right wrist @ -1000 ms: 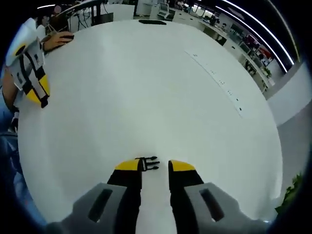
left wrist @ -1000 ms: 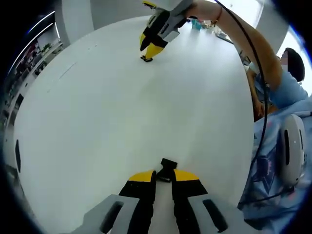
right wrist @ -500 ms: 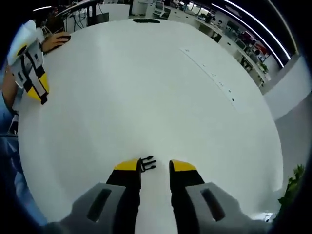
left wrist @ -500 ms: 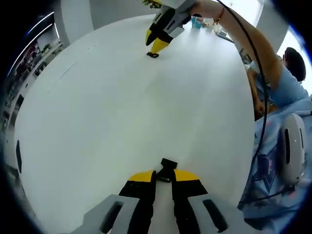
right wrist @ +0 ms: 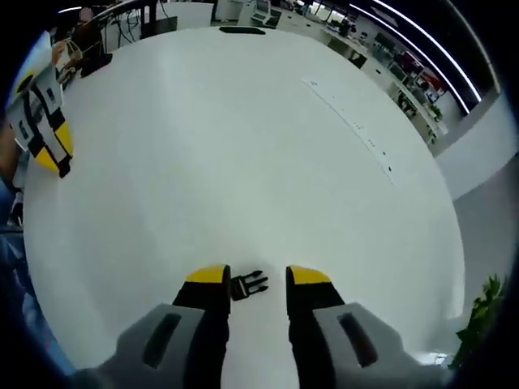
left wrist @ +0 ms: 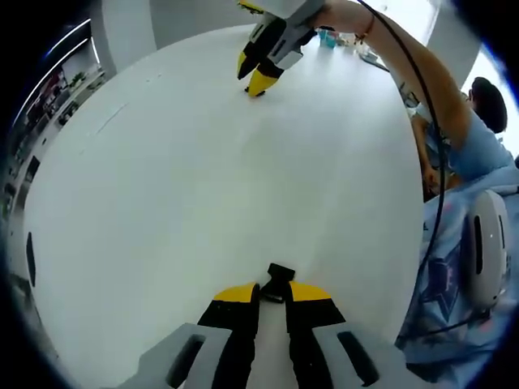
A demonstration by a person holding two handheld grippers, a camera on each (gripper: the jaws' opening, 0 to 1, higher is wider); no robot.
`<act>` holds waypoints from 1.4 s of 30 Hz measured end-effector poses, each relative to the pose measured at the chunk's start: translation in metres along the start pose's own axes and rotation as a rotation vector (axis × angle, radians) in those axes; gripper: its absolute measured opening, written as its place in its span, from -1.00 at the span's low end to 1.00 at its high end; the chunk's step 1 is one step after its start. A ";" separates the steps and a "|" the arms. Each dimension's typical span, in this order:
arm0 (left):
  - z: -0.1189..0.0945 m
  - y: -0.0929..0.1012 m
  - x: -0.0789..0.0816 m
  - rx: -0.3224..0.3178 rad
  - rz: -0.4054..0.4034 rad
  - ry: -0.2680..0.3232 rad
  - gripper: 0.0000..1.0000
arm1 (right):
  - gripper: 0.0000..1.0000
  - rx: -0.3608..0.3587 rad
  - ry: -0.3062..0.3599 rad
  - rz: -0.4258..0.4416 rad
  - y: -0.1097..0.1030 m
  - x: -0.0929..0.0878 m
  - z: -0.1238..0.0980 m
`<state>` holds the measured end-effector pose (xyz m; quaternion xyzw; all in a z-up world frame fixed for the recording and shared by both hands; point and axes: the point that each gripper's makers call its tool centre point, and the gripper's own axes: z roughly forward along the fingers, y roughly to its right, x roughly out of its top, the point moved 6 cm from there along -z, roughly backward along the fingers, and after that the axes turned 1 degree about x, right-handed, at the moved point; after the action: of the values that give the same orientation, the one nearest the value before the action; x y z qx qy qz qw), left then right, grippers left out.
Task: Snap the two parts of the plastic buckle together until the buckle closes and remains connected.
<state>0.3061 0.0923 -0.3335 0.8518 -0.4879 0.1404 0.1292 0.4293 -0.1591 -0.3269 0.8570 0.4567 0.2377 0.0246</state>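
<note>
I grasp the socket half (left wrist: 278, 280) in my left gripper (left wrist: 272, 293), while my released right gripper (right wrist: 258, 277) straddles the pronged half (right wrist: 248, 285), so that the 2 can meet.

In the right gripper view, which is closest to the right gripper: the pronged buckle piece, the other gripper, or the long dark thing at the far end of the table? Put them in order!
1. Pronged buckle piece: on the white table, between the right gripper's jaws.
2. Left gripper: off at the view's left edge, across the table.
3. Long dark thing: at the table's far edge, top of the view.
</note>
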 end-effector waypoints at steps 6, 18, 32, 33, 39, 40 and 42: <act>0.001 0.000 0.000 -0.004 -0.003 0.004 -0.76 | -0.44 0.000 -0.010 -0.010 -0.001 -0.009 0.000; 0.001 -0.002 0.002 -0.015 -0.009 0.004 -0.76 | -0.41 0.012 -0.005 -0.039 0.000 -0.020 -0.005; 0.000 -0.002 0.002 -0.013 -0.009 -0.006 -0.76 | -0.40 0.005 0.001 -0.059 0.010 -0.029 -0.008; 0.000 -0.002 0.002 -0.013 -0.010 -0.006 -0.76 | -0.40 0.005 0.002 -0.056 0.012 -0.030 -0.008; 0.000 -0.002 0.001 -0.014 -0.011 -0.006 -0.76 | -0.41 -0.005 0.005 -0.025 0.029 -0.031 -0.004; 0.000 -0.002 0.001 -0.014 -0.010 -0.007 -0.76 | -0.41 -0.006 0.004 -0.019 0.031 -0.031 -0.004; 0.000 -0.002 0.001 -0.013 -0.009 -0.007 -0.76 | -0.41 -0.012 0.002 -0.009 0.038 -0.031 -0.003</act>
<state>0.3089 0.0924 -0.3332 0.8537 -0.4853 0.1336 0.1337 0.4425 -0.2065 -0.3266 0.8545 0.4592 0.2411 0.0304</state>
